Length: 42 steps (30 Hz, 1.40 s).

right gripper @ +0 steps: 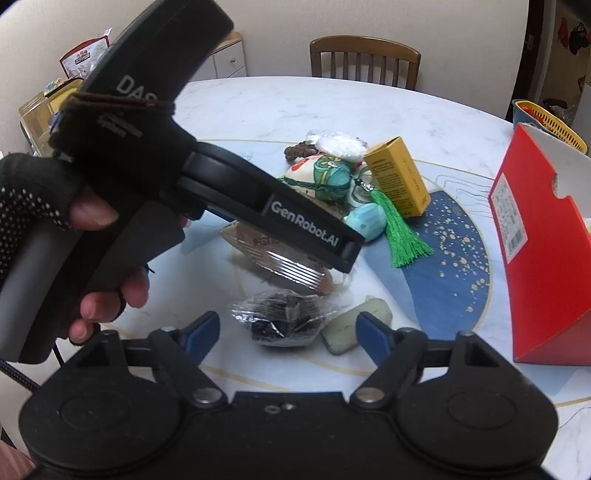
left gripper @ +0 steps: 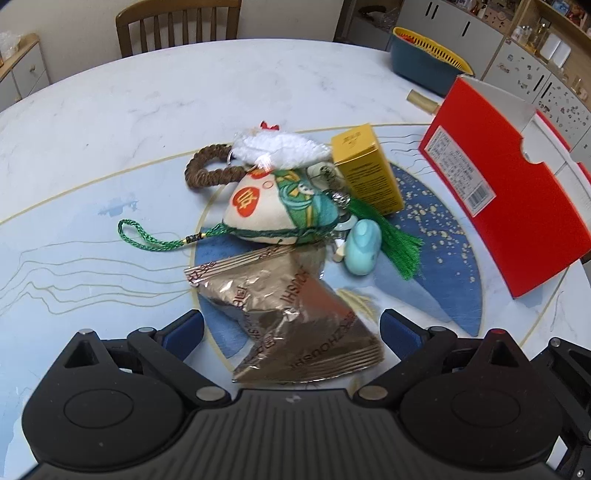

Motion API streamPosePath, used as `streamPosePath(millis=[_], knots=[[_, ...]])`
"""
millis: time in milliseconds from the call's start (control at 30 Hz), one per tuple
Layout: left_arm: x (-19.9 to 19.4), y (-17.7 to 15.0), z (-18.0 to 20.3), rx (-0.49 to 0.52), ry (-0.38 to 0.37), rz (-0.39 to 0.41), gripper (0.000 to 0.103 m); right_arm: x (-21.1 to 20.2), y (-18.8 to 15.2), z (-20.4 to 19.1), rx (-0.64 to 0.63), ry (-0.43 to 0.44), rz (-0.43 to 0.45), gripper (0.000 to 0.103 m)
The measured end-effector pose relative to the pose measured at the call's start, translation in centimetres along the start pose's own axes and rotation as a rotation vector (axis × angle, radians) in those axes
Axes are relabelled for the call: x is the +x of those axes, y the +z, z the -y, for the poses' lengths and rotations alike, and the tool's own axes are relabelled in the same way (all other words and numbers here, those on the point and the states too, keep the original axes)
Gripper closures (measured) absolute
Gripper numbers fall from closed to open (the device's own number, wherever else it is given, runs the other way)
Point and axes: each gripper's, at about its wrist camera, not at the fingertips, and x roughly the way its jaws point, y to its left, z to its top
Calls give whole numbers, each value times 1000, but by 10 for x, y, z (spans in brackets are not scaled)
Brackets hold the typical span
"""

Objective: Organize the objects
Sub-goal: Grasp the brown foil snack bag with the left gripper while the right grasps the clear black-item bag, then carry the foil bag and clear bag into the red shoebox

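A pile of small objects lies on the round table: a brown foil packet [left gripper: 295,317], a cloth sachet [left gripper: 273,206] with green tassel [left gripper: 391,236], a white fluffy item [left gripper: 280,147], a yellow box [left gripper: 365,168] and a pale blue item [left gripper: 360,245]. My left gripper [left gripper: 291,332] is open, its blue fingers either side of the foil packet. My right gripper [right gripper: 288,332] is open around a clear-wrapped dark item [right gripper: 280,323], beside a pale bar [right gripper: 354,325]. The left gripper's body [right gripper: 207,177] crosses the right wrist view above the foil packet [right gripper: 284,266].
A red open box [left gripper: 513,192] stands at the right, also in the right wrist view [right gripper: 543,251]. A teal basket with yellow strainer [left gripper: 424,62] sits at the far right edge. A wooden chair [left gripper: 177,26] stands behind the table. A brown braided cord [left gripper: 210,170] lies by the pile.
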Motion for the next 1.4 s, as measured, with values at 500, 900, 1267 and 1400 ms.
streamPosePath(millis=[500, 900, 1267, 1400], knots=[[-1, -3, 1, 17, -4, 46, 8, 12, 2, -12, -65, -60, -21, 54], [-14, -8, -3, 25, -20, 73, 43, 3, -2, -18, -115, -97, -5, 67], [-36, -14, -13, -14, -58, 72, 46, -34, -3, -3, -23, -67, 56, 69], [-55, -18, -11, 4, -67, 92, 46, -52, -3, 4, 25, -61, 86, 69]])
